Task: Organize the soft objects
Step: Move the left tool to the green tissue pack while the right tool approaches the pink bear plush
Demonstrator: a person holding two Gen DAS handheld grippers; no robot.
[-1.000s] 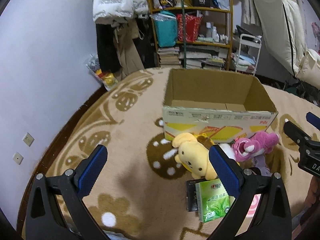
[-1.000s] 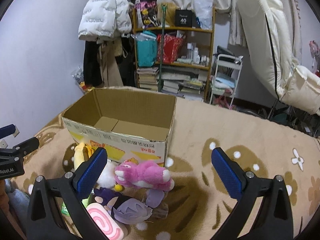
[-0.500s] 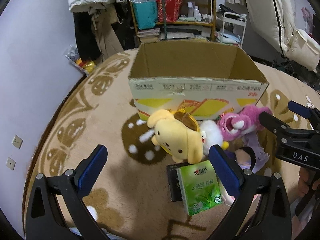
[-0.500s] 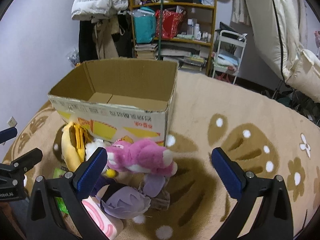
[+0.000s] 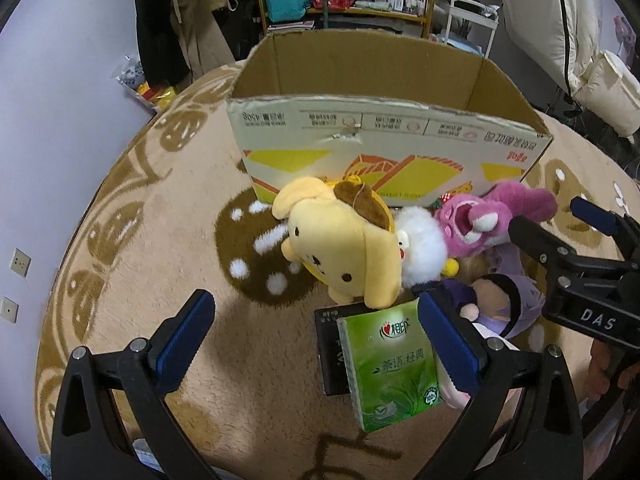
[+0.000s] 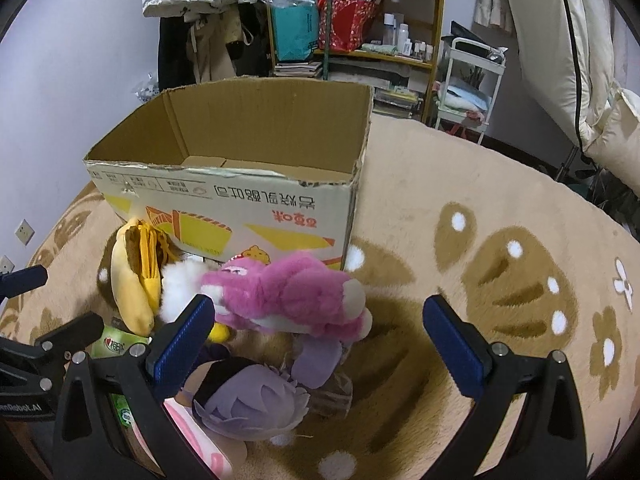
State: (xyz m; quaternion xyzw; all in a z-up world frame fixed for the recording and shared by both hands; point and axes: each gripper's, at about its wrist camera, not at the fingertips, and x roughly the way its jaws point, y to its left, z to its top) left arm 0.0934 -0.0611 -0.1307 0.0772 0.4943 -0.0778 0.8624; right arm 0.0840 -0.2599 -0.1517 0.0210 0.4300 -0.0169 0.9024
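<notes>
- Left wrist view: the left claw [image 5: 312, 334] is spread wide, holding nothing, above the rug [image 5: 132, 240]; its right finger overlaps the edge of the green tissue pack [image 5: 394, 364], contact unclear.
- The tissue pack lies on a black flat item [image 5: 329, 354] that is mostly covered and hard to identify.
- Just beyond, the yellow dog plush [image 5: 344, 246] leans against the white fluffy toy [image 5: 424, 244]; the pink bear plush [image 5: 484, 220] lies beside it, in front of the cardboard box [image 5: 380, 132].
- The purple-haired doll [image 5: 500, 300] is partly hidden behind the claws.
- Right wrist view: the right claw [image 6: 316, 338] is also spread wide and grips nothing; its left finger sits in front of the pink bear plush [image 6: 296, 294].
- The pink-and-white soft item [image 6: 208, 444] is cut off at the bottom edge.
- The box stands open; its floor is only partly visible.
</notes>
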